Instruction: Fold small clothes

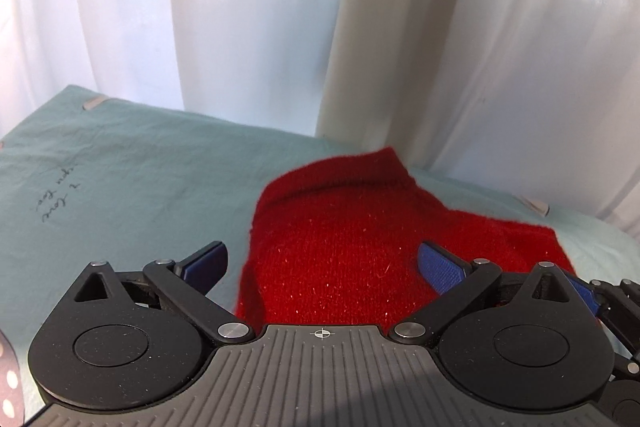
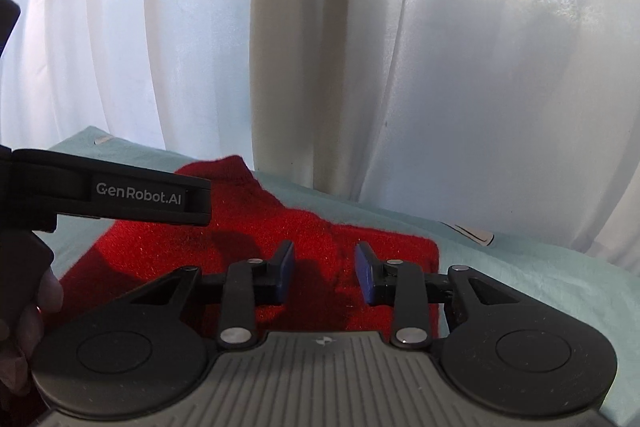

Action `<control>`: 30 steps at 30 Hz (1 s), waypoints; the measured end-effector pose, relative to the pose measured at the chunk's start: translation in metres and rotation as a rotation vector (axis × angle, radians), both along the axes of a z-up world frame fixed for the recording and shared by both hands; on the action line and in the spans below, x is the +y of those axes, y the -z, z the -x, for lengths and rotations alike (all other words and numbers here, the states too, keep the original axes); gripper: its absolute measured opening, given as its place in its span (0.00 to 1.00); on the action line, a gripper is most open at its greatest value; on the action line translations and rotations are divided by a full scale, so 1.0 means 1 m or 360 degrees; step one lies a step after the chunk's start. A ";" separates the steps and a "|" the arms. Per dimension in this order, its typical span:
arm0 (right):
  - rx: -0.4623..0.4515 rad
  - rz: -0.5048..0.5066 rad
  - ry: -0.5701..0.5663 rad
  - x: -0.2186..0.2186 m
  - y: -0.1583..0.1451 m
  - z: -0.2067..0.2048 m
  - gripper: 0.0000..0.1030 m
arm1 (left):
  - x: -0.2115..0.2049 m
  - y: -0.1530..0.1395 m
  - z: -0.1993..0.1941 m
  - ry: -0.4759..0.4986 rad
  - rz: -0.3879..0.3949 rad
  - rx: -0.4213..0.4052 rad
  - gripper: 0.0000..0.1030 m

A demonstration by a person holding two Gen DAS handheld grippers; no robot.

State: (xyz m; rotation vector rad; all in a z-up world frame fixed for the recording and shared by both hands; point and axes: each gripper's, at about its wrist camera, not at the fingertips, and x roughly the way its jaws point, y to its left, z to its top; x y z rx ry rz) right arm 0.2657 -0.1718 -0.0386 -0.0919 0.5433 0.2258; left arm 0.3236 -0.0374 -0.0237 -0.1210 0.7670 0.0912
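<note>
Left wrist view gives me the left hand-held gripper (image 1: 322, 263) with its jaws spread wide and nothing between them. One blue pad (image 1: 208, 261) sits at 9 o'clock over the pale green cloth (image 1: 120, 187) that covers the table, the other hangs over the red knitted garment (image 1: 340, 251) at 3 o'clock. I cannot tell whether either pad touches the fabric.

The garment lies flat on the cloth, straight ahead of me at 12 o'clock, with a raised fold or neckline toward its far edge. White curtains (image 1: 240, 7) hang behind the table. Some handwriting (image 1: 58, 201) (too small for me to read) marks the cloth at 10 o'clock, and a spotted brown item (image 1: 8, 383) peeks in at 7 o'clock.

From the right wrist view, the right hand-held gripper (image 2: 325, 271) is partly open, its pads close together but apart, holding nothing, poised above the same garment (image 2: 280, 227) near its right portion. The body of the left hand-held gripper (image 2: 120, 195) crosses at 9 o'clock, and fingers (image 2: 44, 303) of the person's hand show below it. Green cloth (image 2: 540, 287) shows bare at 3 o'clock.
</note>
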 end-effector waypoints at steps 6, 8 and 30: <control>-0.0021 -0.0039 0.0043 -0.007 0.021 -0.008 0.33 | 0.017 0.013 -0.013 -0.0110 0.0209 0.0119 1.00; -0.0038 -0.0017 0.0049 -0.005 0.023 -0.006 0.33 | 0.021 0.015 -0.012 -0.0115 0.0250 0.0115 1.00; -0.0145 -0.0054 0.0038 -0.008 -0.002 0.116 0.77 | 0.073 -0.001 0.152 -0.0115 0.0609 -0.0070 1.00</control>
